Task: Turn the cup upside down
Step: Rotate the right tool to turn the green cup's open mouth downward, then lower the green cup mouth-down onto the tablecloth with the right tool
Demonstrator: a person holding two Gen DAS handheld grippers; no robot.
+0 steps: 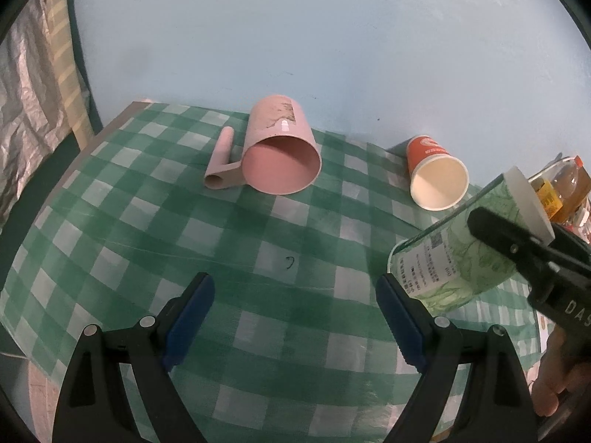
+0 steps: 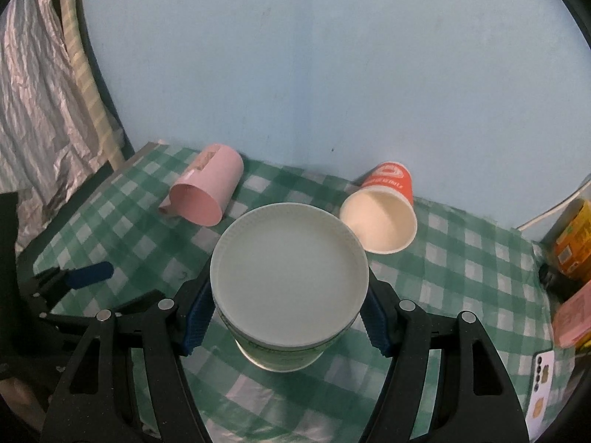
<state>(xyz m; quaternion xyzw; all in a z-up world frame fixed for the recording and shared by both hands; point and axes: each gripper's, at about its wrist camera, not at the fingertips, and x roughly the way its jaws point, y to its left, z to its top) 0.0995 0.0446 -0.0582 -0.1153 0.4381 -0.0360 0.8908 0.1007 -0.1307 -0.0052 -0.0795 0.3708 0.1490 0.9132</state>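
Observation:
A green-and-white printed paper cup [image 1: 458, 254] is held tilted above the checked tablecloth [image 1: 229, 243], its closed white base up and to the right. My right gripper [image 2: 288, 310] is shut on this cup; in the right wrist view its white base [image 2: 288, 277] faces the camera between the blue pads [image 2: 195, 317]. The right gripper's black finger [image 1: 517, 243] crosses the cup in the left wrist view. My left gripper [image 1: 295, 317] is open and empty, low over the cloth, just left of the cup. One of its blue pads shows in the right wrist view [image 2: 90, 275].
A pink mug [image 1: 280, 151] [image 2: 205, 193] lies on its side at the back, mouth toward me. An orange paper cup [image 1: 436, 173] [image 2: 384, 210] lies on its side to the right. Bottles [image 1: 565, 184] and packets [image 2: 572, 247] crowd the right edge, a phone [image 2: 541, 387] lies near it. A blue wall stands behind.

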